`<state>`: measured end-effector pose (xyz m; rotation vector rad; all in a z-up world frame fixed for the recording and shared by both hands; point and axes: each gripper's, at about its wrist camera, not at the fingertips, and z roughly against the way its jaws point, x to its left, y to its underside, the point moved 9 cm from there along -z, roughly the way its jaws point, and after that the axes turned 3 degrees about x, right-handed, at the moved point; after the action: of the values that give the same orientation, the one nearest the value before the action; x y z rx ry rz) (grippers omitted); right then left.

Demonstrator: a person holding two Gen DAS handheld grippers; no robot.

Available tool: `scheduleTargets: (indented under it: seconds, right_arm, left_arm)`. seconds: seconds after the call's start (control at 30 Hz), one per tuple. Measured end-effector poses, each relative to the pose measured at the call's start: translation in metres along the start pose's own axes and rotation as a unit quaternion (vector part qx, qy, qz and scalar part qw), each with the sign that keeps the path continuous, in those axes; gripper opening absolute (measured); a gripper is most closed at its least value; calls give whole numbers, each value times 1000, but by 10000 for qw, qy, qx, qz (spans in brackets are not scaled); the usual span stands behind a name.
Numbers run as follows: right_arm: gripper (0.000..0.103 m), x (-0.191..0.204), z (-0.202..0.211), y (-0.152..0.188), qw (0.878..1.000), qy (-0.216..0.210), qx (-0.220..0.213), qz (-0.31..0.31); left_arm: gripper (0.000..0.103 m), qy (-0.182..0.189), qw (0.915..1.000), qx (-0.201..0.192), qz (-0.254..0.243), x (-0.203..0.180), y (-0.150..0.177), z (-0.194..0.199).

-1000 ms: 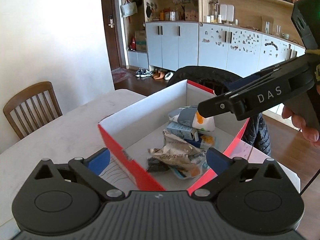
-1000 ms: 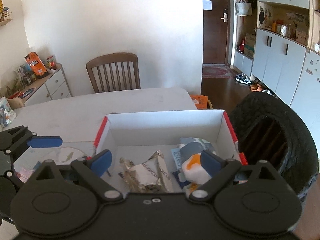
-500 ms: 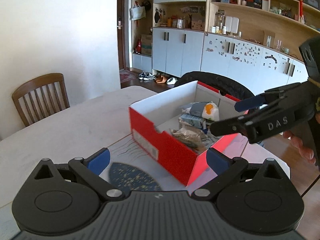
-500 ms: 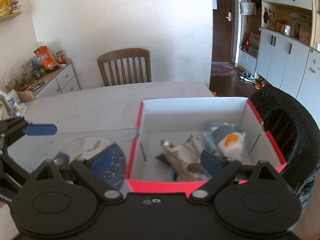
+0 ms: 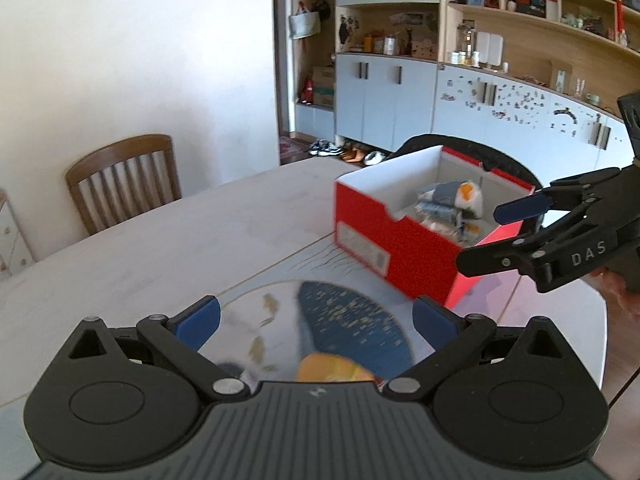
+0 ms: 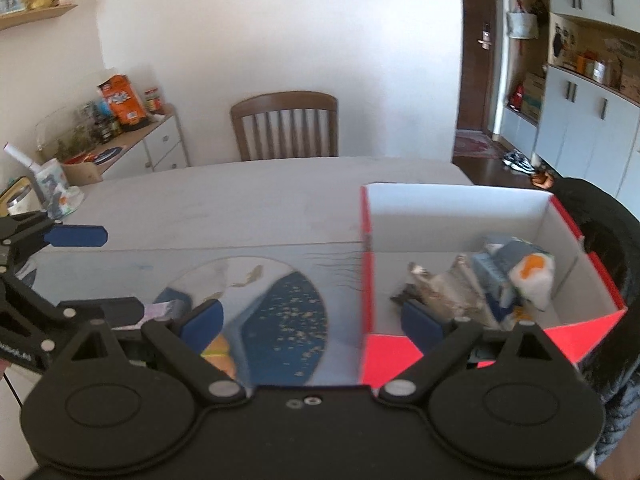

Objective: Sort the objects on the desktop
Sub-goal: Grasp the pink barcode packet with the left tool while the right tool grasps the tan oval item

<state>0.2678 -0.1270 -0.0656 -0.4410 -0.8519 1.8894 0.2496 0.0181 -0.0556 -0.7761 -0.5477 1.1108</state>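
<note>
While both grippers (image 5: 316, 322) (image 6: 312, 320) gape empty, the red box (image 5: 394, 236) sits beside a chair (image 6: 285, 126)

- A pale, whitish stone-look table (image 6: 248, 208) with a rounded corner carries everything.
- A light rectangular mat (image 6: 132, 270) printed with a blue and silver circle design (image 6: 280, 312) lies flat on the near part of the table.
- A red cardboard box with a white inside (image 5: 396, 236) stands on the mat's far right part, open at the top, holding crumpled packets.
- Small blurred items lie on the mat's near edge; what they are cannot be told.
</note>
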Motion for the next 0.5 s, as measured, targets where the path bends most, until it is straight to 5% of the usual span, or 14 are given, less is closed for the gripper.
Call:
scheduleTargets:
  seconds: [0.5]
  right_arm:
    - [95, 54, -44, 16, 9988, -250, 324, 284]
  left_arm:
    - [103, -238, 9988, 380, 190, 63, 59, -12]
